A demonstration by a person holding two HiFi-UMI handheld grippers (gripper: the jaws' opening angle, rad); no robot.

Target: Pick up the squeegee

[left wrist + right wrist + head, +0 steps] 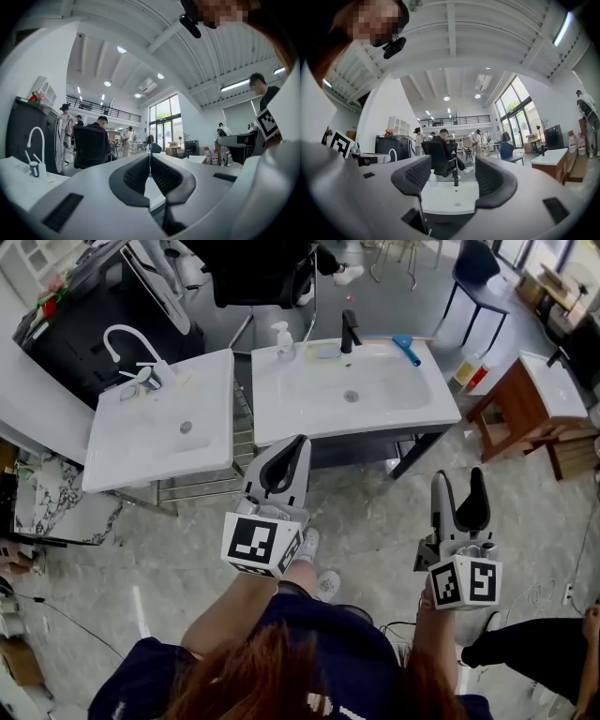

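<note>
The right gripper [453, 165] has its jaws spread wide with nothing between them; past them only the white sink [450, 194] and its black faucet [456, 178] show, some way off. The left gripper [150, 160] has its pads pressed together, holding nothing. Both are held level over the floor, on the near side of the sink. The squeegee [406, 348], blue-headed, lies on the sink's far right corner, just right of the faucet and well apart from either gripper. By my reading nothing is done yet: the approach, the grasp and the lift all remain, and the right gripper [458, 476] is the nearer and readier one.
</note>
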